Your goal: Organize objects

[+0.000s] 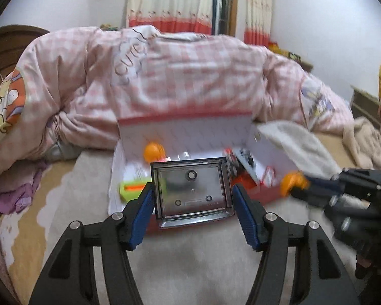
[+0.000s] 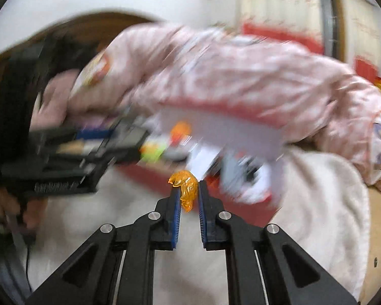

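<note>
The left gripper is gripping a shiny metal tin, a flat rectangular thing with a raised rim, its blue pads pressing on the two short sides, jaws standing about half spread around it. The tin is hovering above the near edge of the red-and-white box, which is sitting open on the pale blanket covering the bed. Inside the box an orange ball is lying near the back wall, a green-and-orange item is resting to the left, and printed packets are crowding the right side.

Over on the right, the right gripper is pinching a small translucent orange piece, jaws squeezed almost together, the crinkled piece poking out above the tips. It is hanging just in front of the box's near right corner, clear of the blanket. Behind everything the pink checked quilt is heaping up against the box's raised lid. Much of the right wrist view is smearing into blur.
</note>
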Demonstrator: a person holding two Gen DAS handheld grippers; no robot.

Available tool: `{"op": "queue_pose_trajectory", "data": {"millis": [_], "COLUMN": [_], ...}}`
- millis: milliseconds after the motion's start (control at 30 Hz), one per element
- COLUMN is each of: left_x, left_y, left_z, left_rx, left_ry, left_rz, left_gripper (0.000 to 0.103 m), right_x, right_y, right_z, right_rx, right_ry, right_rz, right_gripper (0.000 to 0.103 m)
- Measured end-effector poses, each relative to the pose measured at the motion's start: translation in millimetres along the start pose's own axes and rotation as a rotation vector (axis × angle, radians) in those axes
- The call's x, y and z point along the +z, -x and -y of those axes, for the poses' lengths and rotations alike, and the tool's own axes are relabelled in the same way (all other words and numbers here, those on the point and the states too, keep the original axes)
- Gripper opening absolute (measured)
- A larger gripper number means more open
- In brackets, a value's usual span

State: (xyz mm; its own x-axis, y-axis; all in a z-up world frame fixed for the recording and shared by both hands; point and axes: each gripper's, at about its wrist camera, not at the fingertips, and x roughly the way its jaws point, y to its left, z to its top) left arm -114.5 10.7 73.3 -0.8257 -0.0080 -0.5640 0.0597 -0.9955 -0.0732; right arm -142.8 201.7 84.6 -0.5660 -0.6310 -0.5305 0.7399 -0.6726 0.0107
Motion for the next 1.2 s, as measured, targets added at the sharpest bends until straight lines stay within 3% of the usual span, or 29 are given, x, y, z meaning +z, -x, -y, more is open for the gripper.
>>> {"op": "queue_pose_trajectory", "data": {"millis": [133, 367, 600, 867, 900, 933, 967, 1000, 1200], "left_x": [13.8, 14.4, 7.9, 0.1, -0.1, -0.2, 0.2, 0.6, 2.9], "left_y": [-12.8, -31.1, -64.3, -72.2, -72.7, -72.6, -72.8, -71.4, -41.9], "left_z": [-9.5, -14.3, -21.0, -16.3, -15.5, -15.1, -14.6, -13.5, -12.5], "left_rx": [0.025, 0.044, 0.062, 0.064, 0.06, 0.065, 0.076, 0.078, -0.006], "left_ry": [0.043, 0.032, 0.017, -0.017, -0.021, -0.022, -0.025, -0.03, 0.002], "left_rz": [0.023, 0.037, -0.021, -0.052, -0.056, -0.059, -0.066, -0.069, -0.002], "left_gripper": [0.061, 0.061, 0.062, 0.063, 0.063, 0.065, 0.079, 0.084, 0.084], "right_x": [16.0, 12.0, 5.8, 2.1, 2.1, 2.6, 2.9, 3.7, 9.1], "right_y": [-10.9, -43.8, -84.0, -87.3, -86.6, -85.0, -82.7, -78.3, -48.7], "right_z": [18.2, 18.6, 26.6, 24.6, 23.9, 23.3, 22.8, 22.5, 20.1], "right_rx": [-0.046, -0.11, -0.152, -0.151, -0.153, -0.158, -0.163, -0.167, -0.172], "right_ry": [-0.086, -0.086, -0.088, -0.084, -0.081, -0.08, -0.081, -0.086, -0.146], "right_rz": [0.03, -0.043, -0.102, -0.12, -0.119, -0.114, -0.106, -0.091, -0.049], "right_gripper": [0.014, 0.014, 0.014, 0.015, 0.021, 0.035, 0.041, 0.048, 0.055]}}
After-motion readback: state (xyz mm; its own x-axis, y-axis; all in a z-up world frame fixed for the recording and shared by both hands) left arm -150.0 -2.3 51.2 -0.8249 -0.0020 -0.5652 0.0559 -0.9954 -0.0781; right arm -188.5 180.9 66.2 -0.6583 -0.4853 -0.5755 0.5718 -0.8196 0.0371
